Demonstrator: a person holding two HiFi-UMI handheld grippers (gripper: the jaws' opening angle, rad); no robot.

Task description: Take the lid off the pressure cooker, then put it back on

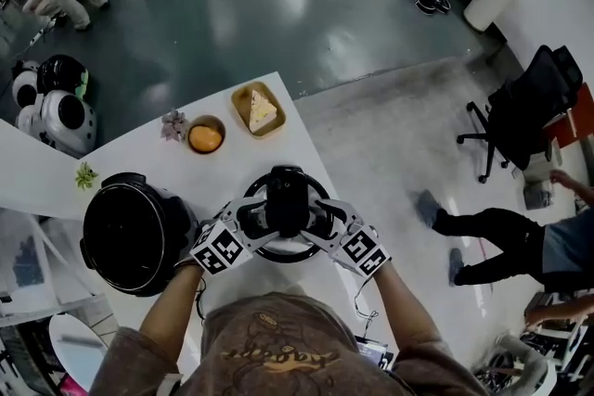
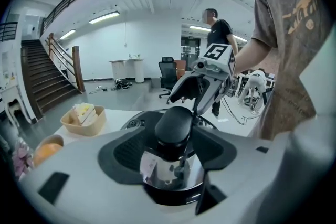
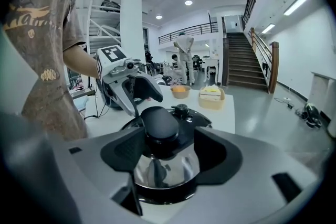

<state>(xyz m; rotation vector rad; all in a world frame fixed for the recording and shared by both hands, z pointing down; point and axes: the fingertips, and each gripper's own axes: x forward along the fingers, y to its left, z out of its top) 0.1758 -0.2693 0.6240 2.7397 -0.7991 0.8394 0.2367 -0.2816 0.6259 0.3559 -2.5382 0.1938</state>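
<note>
The pressure cooker's lid (image 1: 318,188) lies flat on the white table (image 1: 139,158), apart from the open black pot (image 1: 132,232) to its left. The lid's black handle knob (image 1: 286,198) stands up in the middle, above a shiny plate (image 2: 168,173). My left gripper (image 1: 267,220) reaches in from the left and my right gripper (image 1: 311,223) from the right. Each has its jaws wide, one on either side of the knob. In the left gripper view the knob (image 2: 174,126) fills most of my left gripper (image 2: 173,148). In the right gripper view a gap shows beside the knob (image 3: 160,126) inside my right gripper (image 3: 170,152).
Farther back on the table are a bowl holding an orange (image 1: 205,136), a tray with cake (image 1: 261,111) and two small plants (image 1: 85,174). The lid sits near the table's right edge. On the floor beyond are an office chair (image 1: 534,102) and a person's legs (image 1: 492,241).
</note>
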